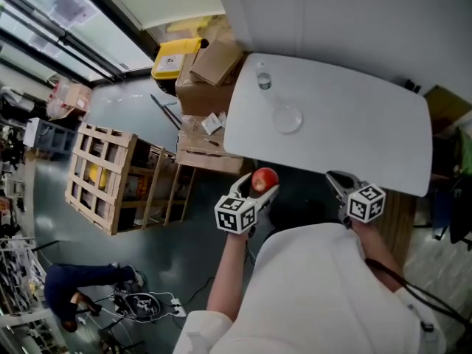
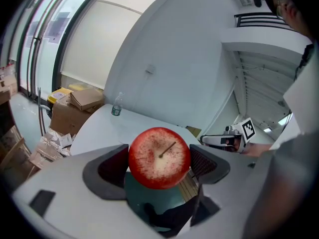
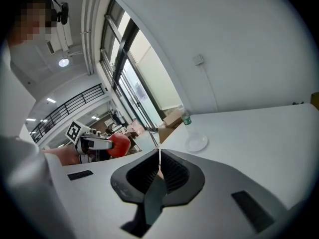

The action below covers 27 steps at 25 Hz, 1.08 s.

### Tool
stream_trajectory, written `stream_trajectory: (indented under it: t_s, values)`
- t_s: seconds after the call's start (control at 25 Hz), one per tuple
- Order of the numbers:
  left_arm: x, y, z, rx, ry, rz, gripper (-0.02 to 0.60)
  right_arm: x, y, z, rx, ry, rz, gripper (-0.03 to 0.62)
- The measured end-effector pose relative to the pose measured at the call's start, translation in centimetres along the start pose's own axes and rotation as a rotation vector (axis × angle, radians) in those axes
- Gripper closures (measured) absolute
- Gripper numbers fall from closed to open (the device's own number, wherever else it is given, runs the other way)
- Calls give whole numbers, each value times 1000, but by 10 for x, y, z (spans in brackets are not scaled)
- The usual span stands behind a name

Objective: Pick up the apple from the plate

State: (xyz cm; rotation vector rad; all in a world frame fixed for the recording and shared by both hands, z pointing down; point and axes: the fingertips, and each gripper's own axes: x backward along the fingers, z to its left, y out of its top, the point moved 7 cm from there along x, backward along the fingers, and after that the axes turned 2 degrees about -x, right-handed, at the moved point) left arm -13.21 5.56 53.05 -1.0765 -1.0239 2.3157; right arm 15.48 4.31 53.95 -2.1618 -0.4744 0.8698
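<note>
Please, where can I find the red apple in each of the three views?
Head view: apple low centre, held by the left gripper.
Left gripper view: apple fills the centre, clamped between the jaws.
Right gripper view: apple small, at mid-left, in that same gripper.
Shared landmark: the water bottle on the white table.

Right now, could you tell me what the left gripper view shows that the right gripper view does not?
Only the left gripper view: a close look at the left tongs gripping the round red apple by its sides, stem towards the camera, and a yellow box at far left. Only the right gripper view: the right tongs shut on nothing, and the small clear plate, bare. Both: the white table, the clear plastic bottle standing on it, and the apple.
</note>
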Motion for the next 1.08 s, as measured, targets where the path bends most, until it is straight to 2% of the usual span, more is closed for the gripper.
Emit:
stream_trajectory:
  t_s: [0.16,0.44,1.08]
  values:
    - [-1,-2,-13,25,9,-33,196,4,12,-7,32,54,-12,557]
    - [-11,-3,-32,33,17,-54,196,11,12,-22,18,75,-4,557]
    - [-12,-3,-38,43,49,-76,196,10,16,-29,20,103,16,557]
